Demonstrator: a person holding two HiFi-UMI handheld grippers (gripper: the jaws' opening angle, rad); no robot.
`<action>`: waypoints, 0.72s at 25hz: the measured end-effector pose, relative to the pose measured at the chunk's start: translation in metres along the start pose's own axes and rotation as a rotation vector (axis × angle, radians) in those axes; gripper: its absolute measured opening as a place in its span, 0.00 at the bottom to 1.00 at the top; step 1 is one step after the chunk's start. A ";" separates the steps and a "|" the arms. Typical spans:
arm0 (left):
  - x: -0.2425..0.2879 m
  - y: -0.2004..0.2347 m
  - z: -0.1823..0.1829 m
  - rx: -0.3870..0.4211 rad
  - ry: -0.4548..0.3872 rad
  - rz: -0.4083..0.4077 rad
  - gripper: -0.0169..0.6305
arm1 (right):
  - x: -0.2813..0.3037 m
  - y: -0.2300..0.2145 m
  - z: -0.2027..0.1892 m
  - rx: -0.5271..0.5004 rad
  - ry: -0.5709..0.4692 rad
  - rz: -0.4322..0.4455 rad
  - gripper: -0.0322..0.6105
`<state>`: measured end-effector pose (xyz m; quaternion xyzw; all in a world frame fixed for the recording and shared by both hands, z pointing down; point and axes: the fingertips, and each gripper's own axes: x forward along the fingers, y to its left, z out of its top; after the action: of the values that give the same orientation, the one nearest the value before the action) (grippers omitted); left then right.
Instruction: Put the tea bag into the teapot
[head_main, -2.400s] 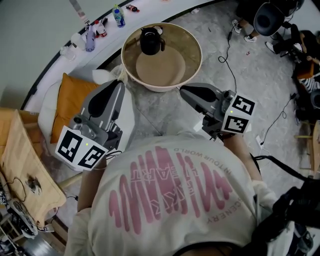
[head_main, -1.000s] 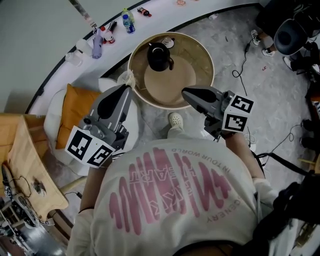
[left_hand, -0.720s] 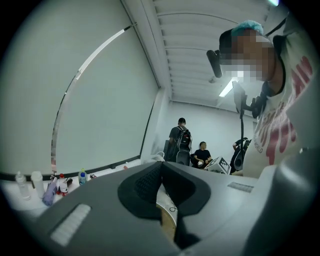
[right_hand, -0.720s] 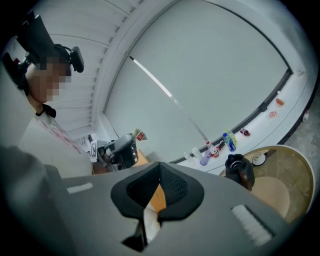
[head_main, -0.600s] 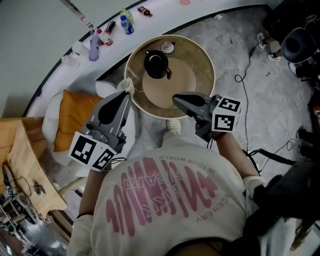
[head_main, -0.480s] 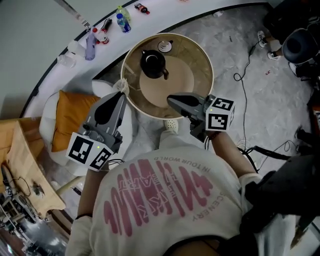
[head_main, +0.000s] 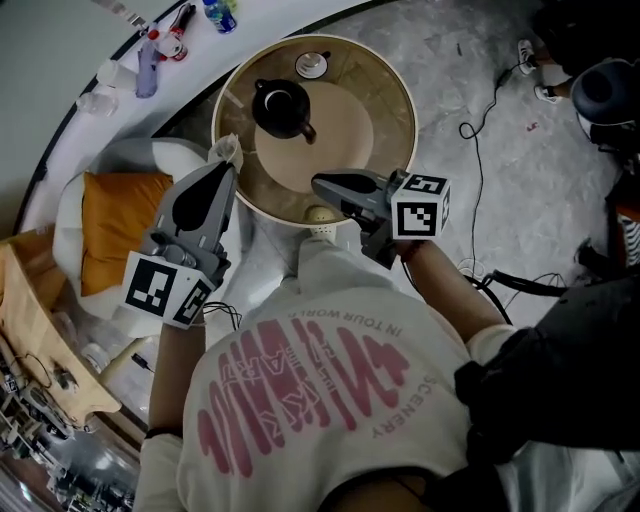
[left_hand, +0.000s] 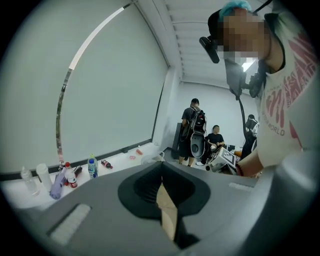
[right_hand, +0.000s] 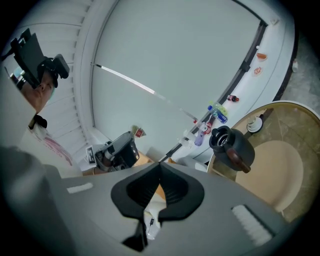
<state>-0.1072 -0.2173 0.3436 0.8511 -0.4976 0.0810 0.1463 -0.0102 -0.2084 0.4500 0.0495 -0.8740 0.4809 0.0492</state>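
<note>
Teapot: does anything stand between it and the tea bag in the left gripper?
Nothing visible does. The teapot stands open, its lid set apart; only bare table lies between it and the tea bag in the left gripper.

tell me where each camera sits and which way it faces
Head view: on the person's head, looking down at a round beige table and black teapot; white pink-printed shirt, left gripper and right gripper show.
Left gripper view: rides the left gripper, facing a pale wall; fingers pinch a tan paper tea bag.
Right gripper view: rides the right gripper, facing the teapot; fingers together.
Shared: teapot in head and right gripper views.
</note>
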 end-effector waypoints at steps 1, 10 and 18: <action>0.003 0.001 -0.005 -0.004 0.011 -0.001 0.05 | 0.001 -0.005 -0.001 0.011 0.006 0.002 0.05; 0.047 0.026 -0.037 -0.076 0.051 -0.016 0.05 | 0.002 -0.047 0.009 0.085 0.014 -0.039 0.05; 0.086 0.038 -0.057 -0.128 0.041 -0.101 0.05 | -0.003 -0.067 0.009 0.115 -0.018 -0.106 0.05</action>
<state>-0.0973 -0.2864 0.4277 0.8623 -0.4549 0.0589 0.2148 0.0011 -0.2518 0.5003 0.1028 -0.8416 0.5264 0.0636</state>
